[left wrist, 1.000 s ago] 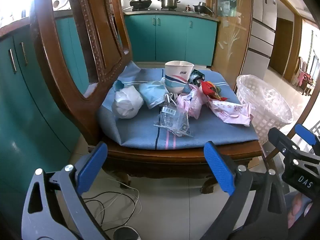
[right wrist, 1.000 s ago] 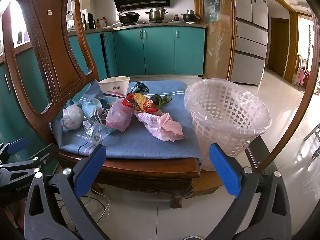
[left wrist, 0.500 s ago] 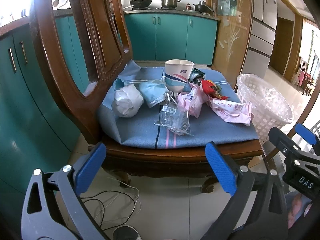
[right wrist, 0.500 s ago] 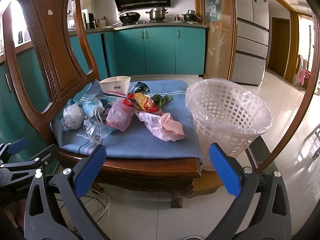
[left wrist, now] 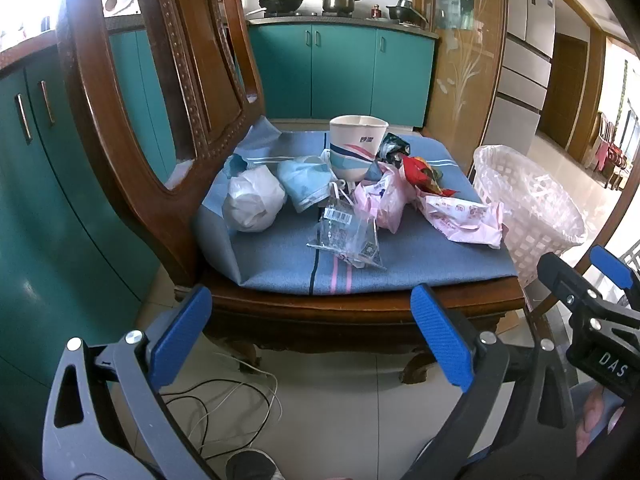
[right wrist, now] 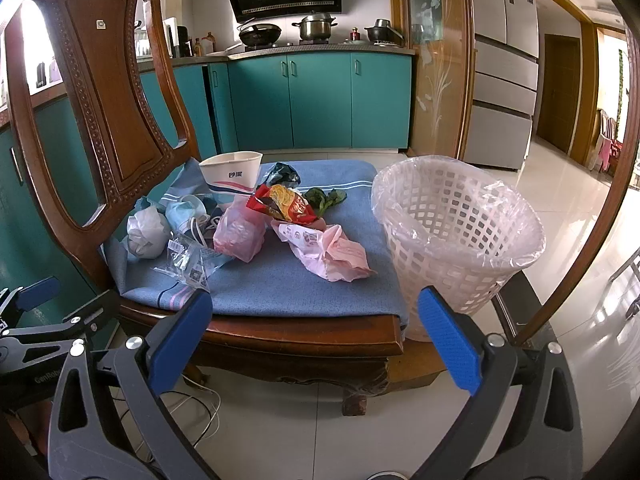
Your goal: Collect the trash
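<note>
Trash lies piled on the blue cushion (left wrist: 280, 264) of a wooden chair: a paper cup (left wrist: 357, 146), a crumpled white bag (left wrist: 254, 200), a blue face mask (left wrist: 306, 184), a clear plastic wrapper (left wrist: 346, 236), pink bags (left wrist: 460, 220) and a red snack packet (right wrist: 282, 206). A white lattice bin (right wrist: 456, 236) lined with clear plastic stands on the floor right of the chair. My left gripper (left wrist: 310, 334) hangs open in front of the seat edge, holding nothing. My right gripper (right wrist: 314, 330) is open too, low before the chair's front right corner.
The carved chair back (right wrist: 100, 92) rises at the left. Loose cables (left wrist: 224, 404) lie on the tiled floor under the left gripper. Teal cabinets (right wrist: 320, 100) and a fridge (right wrist: 504, 64) stand behind. Open tiled floor stretches to the right of the bin.
Both views have shifted very slightly toward the chair. Nothing on the cushion has moved and both grippers stay open.
</note>
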Demonstrator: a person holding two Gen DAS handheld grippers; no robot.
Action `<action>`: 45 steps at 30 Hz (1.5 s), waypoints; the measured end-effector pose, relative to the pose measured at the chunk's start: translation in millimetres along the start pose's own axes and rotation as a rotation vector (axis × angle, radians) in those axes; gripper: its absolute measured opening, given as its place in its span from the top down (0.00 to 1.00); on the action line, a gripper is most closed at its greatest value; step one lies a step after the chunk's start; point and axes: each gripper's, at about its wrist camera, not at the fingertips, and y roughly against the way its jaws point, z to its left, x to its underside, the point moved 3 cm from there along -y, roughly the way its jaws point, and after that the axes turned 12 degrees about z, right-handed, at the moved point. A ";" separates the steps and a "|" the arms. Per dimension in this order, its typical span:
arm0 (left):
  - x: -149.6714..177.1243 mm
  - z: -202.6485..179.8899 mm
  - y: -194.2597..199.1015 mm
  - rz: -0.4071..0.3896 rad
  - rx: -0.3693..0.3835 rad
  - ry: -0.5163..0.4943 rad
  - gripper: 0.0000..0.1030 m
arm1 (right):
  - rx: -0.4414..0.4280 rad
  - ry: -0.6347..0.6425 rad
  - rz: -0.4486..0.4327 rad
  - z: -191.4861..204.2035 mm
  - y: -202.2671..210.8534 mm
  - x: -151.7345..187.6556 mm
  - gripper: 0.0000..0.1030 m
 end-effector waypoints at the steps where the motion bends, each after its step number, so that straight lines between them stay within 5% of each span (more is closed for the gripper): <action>1: 0.2 0.0 -0.1 0.001 0.000 0.000 0.03 | 0.001 0.001 0.000 0.0 -0.6 0.3 0.03; 21: 2.3 5.1 -4.0 0.009 0.008 0.048 0.03 | -0.002 -0.006 -0.006 -1.5 -0.5 -0.4 0.03; 28: 6.3 2.0 -16.3 0.081 -0.034 0.035 0.03 | -0.005 -0.010 -0.008 -2.4 0.1 -0.7 0.03; 32: 3.8 5.6 -9.5 0.037 -0.052 0.057 0.03 | -0.007 -0.012 -0.010 -3.1 0.7 -1.0 0.03; 36: 0.5 10.4 -4.4 -0.007 0.060 0.114 0.03 | -0.009 -0.012 -0.009 -3.1 0.3 -2.0 0.03; 40: -1.2 9.7 -17.6 0.060 0.183 0.125 0.03 | -0.011 -0.014 -0.012 -3.0 0.3 -2.2 0.03; 45: -6.4 2.8 -33.8 0.048 0.181 0.124 0.03 | -0.023 -0.025 -0.012 -6.6 1.5 -4.4 0.03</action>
